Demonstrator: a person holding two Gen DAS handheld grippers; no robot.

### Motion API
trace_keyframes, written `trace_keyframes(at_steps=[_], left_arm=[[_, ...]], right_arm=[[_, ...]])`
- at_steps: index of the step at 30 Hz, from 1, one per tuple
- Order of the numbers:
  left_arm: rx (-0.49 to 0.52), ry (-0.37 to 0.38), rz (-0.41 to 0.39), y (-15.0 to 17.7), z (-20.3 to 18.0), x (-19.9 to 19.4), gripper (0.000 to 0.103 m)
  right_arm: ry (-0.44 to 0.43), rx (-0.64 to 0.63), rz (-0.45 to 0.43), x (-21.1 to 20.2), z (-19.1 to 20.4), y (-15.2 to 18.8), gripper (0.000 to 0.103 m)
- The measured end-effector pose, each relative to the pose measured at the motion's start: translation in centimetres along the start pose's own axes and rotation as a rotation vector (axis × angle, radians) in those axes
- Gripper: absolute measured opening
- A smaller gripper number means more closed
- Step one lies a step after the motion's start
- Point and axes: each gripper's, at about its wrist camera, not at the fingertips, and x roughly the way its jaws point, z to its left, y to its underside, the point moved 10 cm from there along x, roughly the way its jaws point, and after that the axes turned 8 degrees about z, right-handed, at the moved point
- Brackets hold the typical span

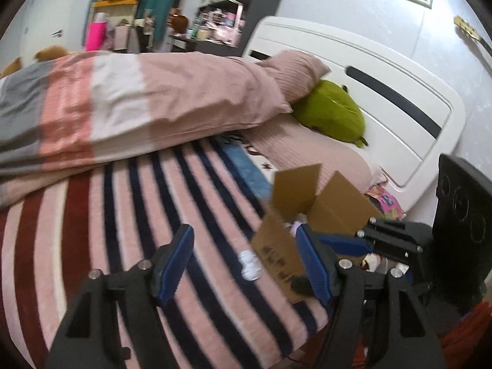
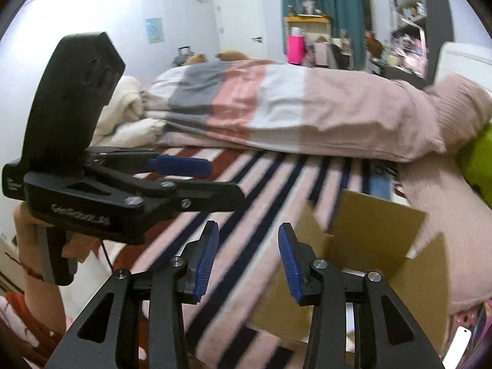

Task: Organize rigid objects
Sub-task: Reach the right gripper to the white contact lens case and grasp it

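An open cardboard box (image 1: 335,206) stands on the striped bed blanket (image 1: 129,215) near the bed's edge; pale items lie inside it. A small white object (image 1: 250,265) lies on the blanket just left of the box. My left gripper (image 1: 246,264) is open and empty, its fingers on either side of the white object and above it. My right gripper (image 2: 249,264) is open and empty, hovering at the box's (image 2: 378,240) left side. The right gripper also shows in the left wrist view (image 1: 384,243), and the left gripper in the right wrist view (image 2: 184,178).
A folded pink, white and grey duvet (image 1: 123,104) lies across the bed behind the blanket. A pink pillow (image 1: 295,70) and a green plush toy (image 1: 332,110) rest against the white headboard (image 1: 369,77). Cluttered shelves (image 1: 224,6) stand behind the bed.
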Motion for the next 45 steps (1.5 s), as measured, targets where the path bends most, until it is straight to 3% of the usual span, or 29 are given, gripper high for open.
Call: trace_keyframes(at_steps=[5, 8, 13, 14, 15, 16, 21, 26, 30, 42, 45], left_arm=[[-0.06, -0.051, -0.016, 3.2, 4.9, -0.6, 0.066], [-0.089, -0.039, -0.014, 5.3, 6.6, -0.2, 0.066], [-0.09, -0.041, 0.012, 8.8, 8.0, 1.4, 0.068], [-0.089, -0.039, 0.015, 9.2, 8.1, 1.7, 0.078], [-0.092, -0.035, 0.014, 9.7, 8.3, 2.0, 0.081], [-0.096, -0.025, 0.014, 10.2, 8.5, 2.3, 0.081], [-0.105, 0.002, 0.006, 11.8, 9.1, 2.9, 0.081], [-0.105, 0.021, -0.011, 12.5, 9.2, 3.0, 0.081], [-0.11, 0.021, -0.007, 12.9, 9.6, 3.1, 0.081], [-0.148, 0.018, -0.004, 13.4, 11.7, 3.4, 0.081], [-0.152, 0.01, -0.003, 13.6, 12.0, 3.3, 0.081]], right_arm=[[-0.095, 0.042, 0.054, 3.9, 4.9, 1.7, 0.036], [-0.064, 0.14, 0.062, 6.3, 5.6, 3.9, 0.036], [0.129, 0.323, 0.079, 9.9, 2.1, 8.3, 0.037], [0.162, 0.357, 0.071, 10.4, 1.1, 9.1, 0.037], [0.203, 0.383, 0.067, 10.8, 0.3, 9.6, 0.043], [0.237, 0.399, 0.067, 11.1, -0.4, 10.1, 0.048], [0.381, 0.419, 0.071, 13.3, -3.1, 12.4, 0.048], [0.511, 0.417, 0.002, 13.9, -4.5, 11.9, 0.048], [0.558, 0.399, -0.003, 14.5, -4.2, 12.0, 0.048], [0.655, 0.346, 0.112, 17.1, -6.3, 10.7, 0.048], [0.632, 0.397, 0.136, 17.8, -7.6, 10.6, 0.045]])
